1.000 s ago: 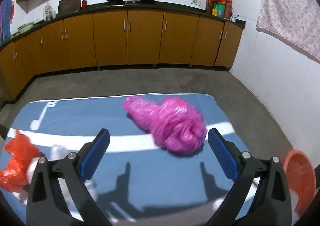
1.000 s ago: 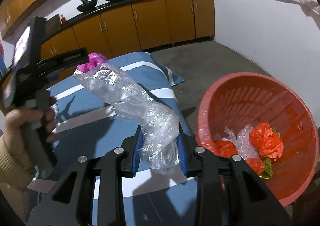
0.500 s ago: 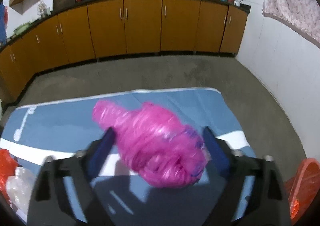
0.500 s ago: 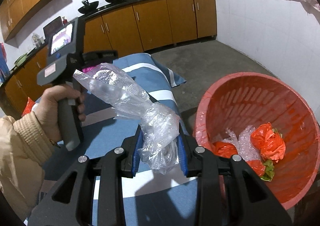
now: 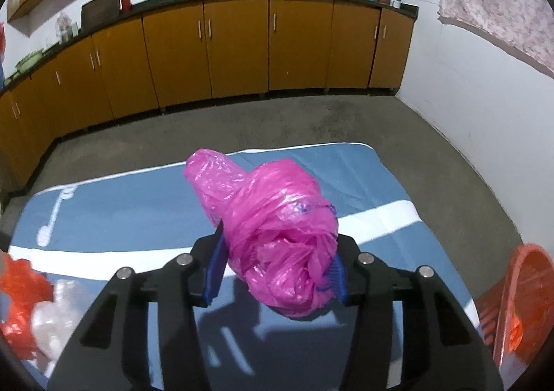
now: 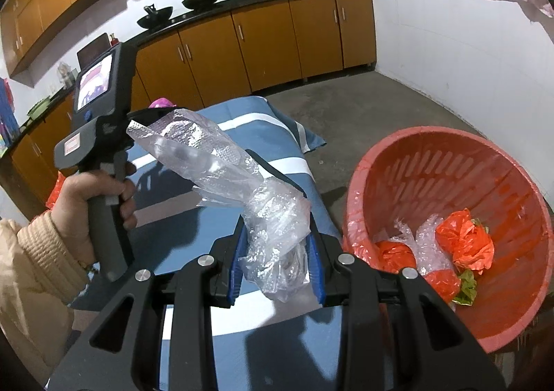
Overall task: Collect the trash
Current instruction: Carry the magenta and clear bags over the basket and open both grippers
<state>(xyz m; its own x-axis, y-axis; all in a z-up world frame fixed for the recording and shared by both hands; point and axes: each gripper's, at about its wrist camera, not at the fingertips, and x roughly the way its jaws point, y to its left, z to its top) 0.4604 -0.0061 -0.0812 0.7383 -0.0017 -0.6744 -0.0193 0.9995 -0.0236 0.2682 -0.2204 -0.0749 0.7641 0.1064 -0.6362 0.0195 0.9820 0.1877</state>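
Note:
A crumpled pink plastic bag (image 5: pixel 263 204) sits between the blue pads of my left gripper (image 5: pixel 277 263). Its jaws are closing and the pads press on the bag's sides, just above the blue striped sheet (image 5: pixel 121 211). My right gripper (image 6: pixel 277 252) is shut on a wad of clear bubble wrap (image 6: pixel 207 155), which sticks up and to the left. It hovers beside the red slotted basket (image 6: pixel 432 155). Inside the basket lie orange bags (image 6: pixel 464 242) and more clear wrap. In the right wrist view a person's hand (image 6: pixel 97 197) grips the left gripper's handle.
An orange bag (image 5: pixel 20 294) and a clear wrap (image 5: pixel 55 314) lie on the sheet at the left. The basket (image 5: pixel 519 287) stands off the sheet's right edge. Brown cabinets (image 5: pixel 235 51) line the far wall across a grey floor, and a white wall is on the right.
My left gripper moved forward over the pink bag and its jaws closed from wide apart onto the bag's sides. The right gripper kept still with the bubble wrap.

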